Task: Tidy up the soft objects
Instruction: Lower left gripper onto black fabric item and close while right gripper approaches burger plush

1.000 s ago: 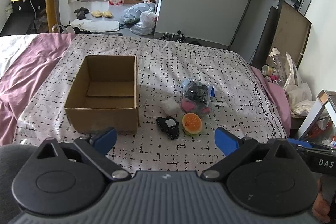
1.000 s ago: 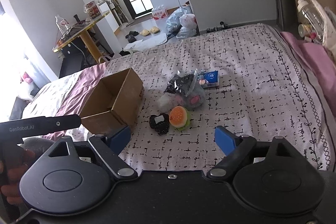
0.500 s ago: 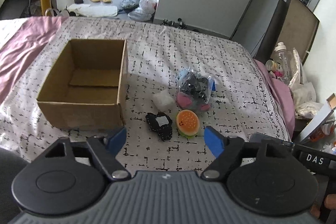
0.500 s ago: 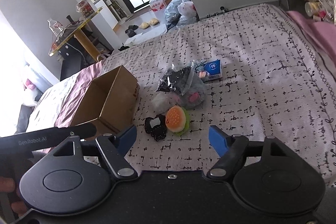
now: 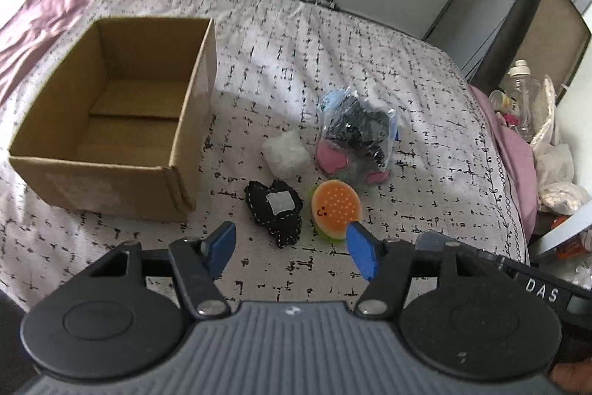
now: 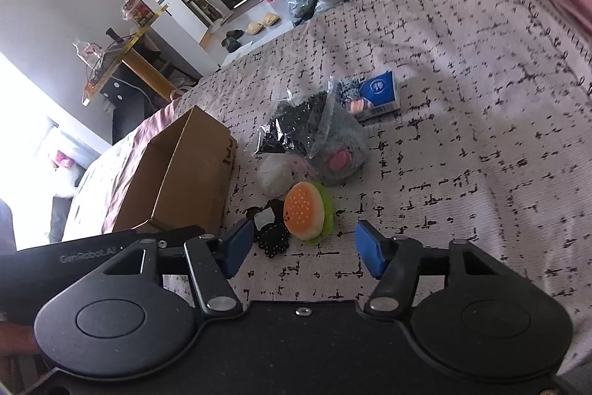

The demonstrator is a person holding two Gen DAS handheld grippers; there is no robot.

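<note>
Both grippers are closing in on the cluster of soft toys lying on the bed point(image 5: 370, 69), which now fills more of each view than a moment ago; the left gripper point(image 5: 292, 248) is hovering just short of the black stitched plush point(image 5: 275, 210), its jaws having just been narrowing to about half width with nothing between them yet; the right gripper point(image 6: 305, 247) is lining up on the burger plush point(image 6: 305, 210), its jaws likewise closing partway and empty. The white pouch point(image 5: 286, 152) and the bagged grey plush point(image 5: 355, 143) are sitting just behind those two; the open cardboard box point(image 5: 111, 121) is standing beside them, still holding nothing. This is looking like the approach to a first pick, one toy per gripper; none is sorted yet.
</note>
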